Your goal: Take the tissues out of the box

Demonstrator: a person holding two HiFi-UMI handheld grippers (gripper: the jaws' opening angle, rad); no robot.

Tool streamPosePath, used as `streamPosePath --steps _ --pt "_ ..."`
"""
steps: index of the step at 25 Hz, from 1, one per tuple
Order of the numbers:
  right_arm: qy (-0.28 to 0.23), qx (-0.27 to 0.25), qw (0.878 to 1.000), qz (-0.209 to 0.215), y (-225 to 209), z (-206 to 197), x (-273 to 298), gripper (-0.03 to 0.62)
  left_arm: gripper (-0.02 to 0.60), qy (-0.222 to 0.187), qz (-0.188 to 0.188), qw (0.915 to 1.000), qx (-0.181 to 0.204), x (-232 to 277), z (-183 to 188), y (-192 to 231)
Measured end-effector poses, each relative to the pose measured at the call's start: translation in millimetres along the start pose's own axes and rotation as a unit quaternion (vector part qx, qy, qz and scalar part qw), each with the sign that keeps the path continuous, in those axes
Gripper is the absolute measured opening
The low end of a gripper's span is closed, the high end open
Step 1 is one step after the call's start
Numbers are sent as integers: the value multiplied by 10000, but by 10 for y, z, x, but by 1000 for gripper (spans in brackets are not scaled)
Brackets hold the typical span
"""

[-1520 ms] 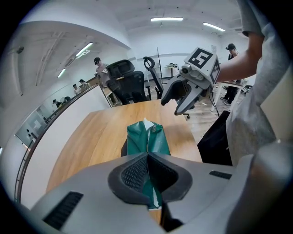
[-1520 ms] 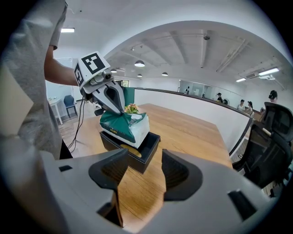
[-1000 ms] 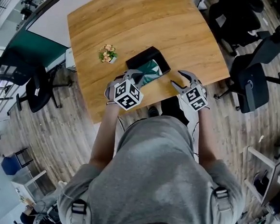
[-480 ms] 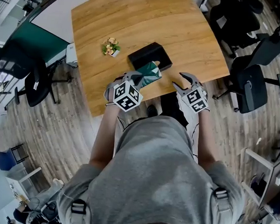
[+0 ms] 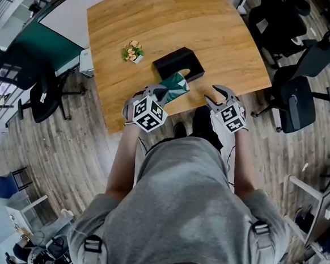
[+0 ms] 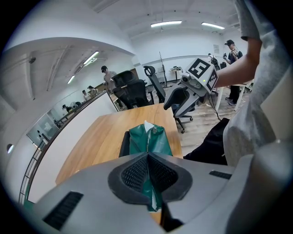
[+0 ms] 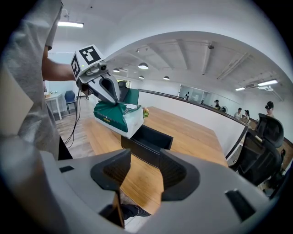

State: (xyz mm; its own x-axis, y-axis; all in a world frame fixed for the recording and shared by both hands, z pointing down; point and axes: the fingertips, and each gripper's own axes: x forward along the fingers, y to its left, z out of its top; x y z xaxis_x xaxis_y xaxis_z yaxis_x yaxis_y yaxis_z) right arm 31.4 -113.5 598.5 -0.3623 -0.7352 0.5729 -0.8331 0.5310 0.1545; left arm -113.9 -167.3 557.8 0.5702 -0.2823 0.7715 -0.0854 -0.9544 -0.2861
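Observation:
A green tissue pack [image 5: 174, 88] hangs tilted just above the near end of the open black box [image 5: 179, 62] on the wooden table [image 5: 162, 20]. My left gripper [image 5: 159, 92] is shut on the pack's green wrapper [image 6: 150, 139], pinching its near edge between the pads. In the right gripper view the pack [image 7: 116, 116] sits clear above the empty box [image 7: 146, 141]. My right gripper [image 5: 212, 96] is to the right of the box near the table's front edge. It is open with nothing between its fingers, and its jaws have just been closing a little.
A small potted flower [image 5: 132, 51] stands on the table left of the box. Black office chairs stand at the right [image 5: 295, 99] and left [image 5: 42, 99] of the table. The person's body fills the lower head view. People stand in the far background.
The tissue pack has come further out of the box toward the table's near edge, held by the left gripper. The right gripper has barely shifted.

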Motion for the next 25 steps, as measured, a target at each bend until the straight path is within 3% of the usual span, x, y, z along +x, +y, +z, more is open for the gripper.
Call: streamPosePath --steps 25 --pt "74 -87 9999 66 314 -4 -88 198 20 -18 -37 10000 -2 -171 -138 -215"
